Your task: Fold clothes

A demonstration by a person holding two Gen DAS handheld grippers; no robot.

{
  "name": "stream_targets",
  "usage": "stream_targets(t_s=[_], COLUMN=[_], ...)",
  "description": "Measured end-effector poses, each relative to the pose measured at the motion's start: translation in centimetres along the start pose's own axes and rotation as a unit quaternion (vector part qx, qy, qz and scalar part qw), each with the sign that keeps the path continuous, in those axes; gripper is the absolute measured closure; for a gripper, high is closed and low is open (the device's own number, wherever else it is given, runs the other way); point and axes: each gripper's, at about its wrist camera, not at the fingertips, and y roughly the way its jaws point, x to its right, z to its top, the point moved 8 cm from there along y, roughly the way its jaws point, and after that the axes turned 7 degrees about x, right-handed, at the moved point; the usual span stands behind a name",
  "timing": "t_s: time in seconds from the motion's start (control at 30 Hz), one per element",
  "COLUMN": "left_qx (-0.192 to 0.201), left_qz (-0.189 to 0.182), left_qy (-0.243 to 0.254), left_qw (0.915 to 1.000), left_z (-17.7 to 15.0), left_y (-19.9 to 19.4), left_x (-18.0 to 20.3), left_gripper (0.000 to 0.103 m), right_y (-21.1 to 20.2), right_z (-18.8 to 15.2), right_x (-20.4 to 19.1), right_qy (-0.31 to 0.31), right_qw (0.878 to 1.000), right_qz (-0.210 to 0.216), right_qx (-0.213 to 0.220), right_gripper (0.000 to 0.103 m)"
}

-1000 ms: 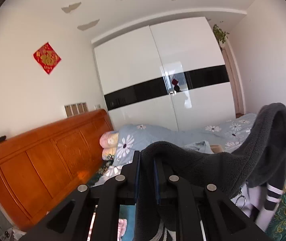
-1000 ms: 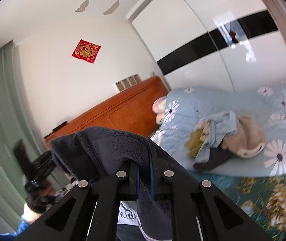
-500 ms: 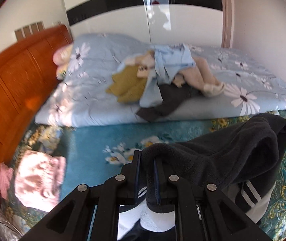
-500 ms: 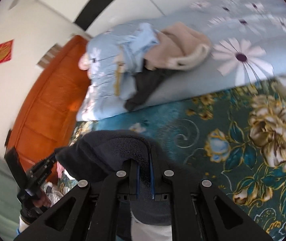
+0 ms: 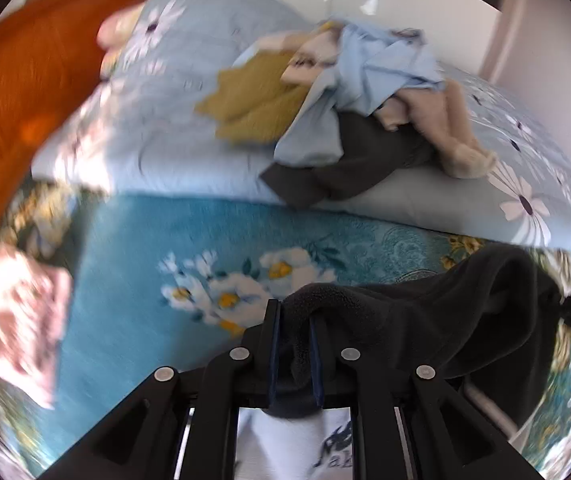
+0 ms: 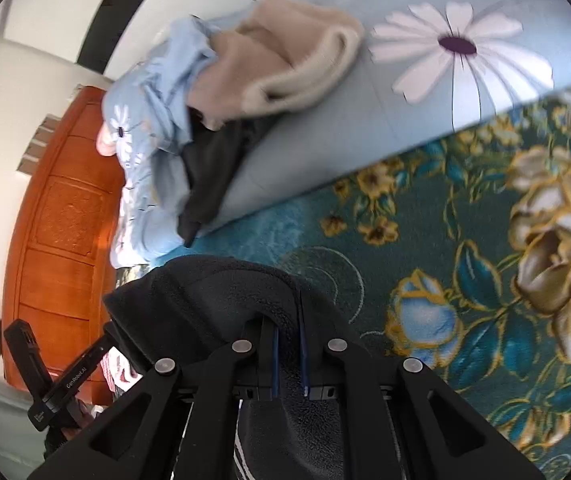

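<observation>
A dark grey fleece garment (image 5: 425,320) with a white printed lining hangs between both grippers above the teal floral bedspread (image 5: 133,264). My left gripper (image 5: 294,320) is shut on one edge of the fleece. My right gripper (image 6: 287,336) is shut on another edge of the same fleece (image 6: 205,296). The left gripper's body shows at the lower left of the right wrist view (image 6: 61,384). The rest of the garment hangs below and is hidden.
A pile of clothes (image 5: 325,92), mustard, light blue, beige and black, lies on the light blue daisy quilt (image 5: 425,204); the pile also shows in the right wrist view (image 6: 245,92). An orange wooden headboard (image 5: 13,92) is at left. A pink patterned cloth (image 5: 21,320) lies lower left.
Both grippers have tipped down from the wardrobe and ceiling towards the bed, lowering the fleece closer to the teal bedspread. Both grips are unchanged.
</observation>
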Motion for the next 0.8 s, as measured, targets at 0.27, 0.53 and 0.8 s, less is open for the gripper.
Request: stream_targets(t_s=[0.27, 0.53, 0.8], left_qx=[-0.043, -0.045, -0.123], left_qz=[-0.03, 0.003, 0.101], left_qy=[-0.026, -0.078, -0.123], left_qw=[0.9983, 0.9959, 0.9795], left_z=[-2.8, -7.6, -16.6], left_y=[2.4, -0.2, -0.1], left_x=[-0.3, -8.2, -18.4], left_gripper=[0.056, 0.044, 0.044], right_y=[4.0, 6.0, 2.5], right_z=[-1.2, -2.0, -1.0], right_x=[1.5, 2.8, 1.3], right_qy=[0.021, 0.023, -0.019], right_qw=[0.999, 0.996, 0.997], right_qz=[-0.031, -0.066, -0.064], right_qx=[-0.026, -0.048, -0.026], right_gripper=[0.095, 0.092, 0.047])
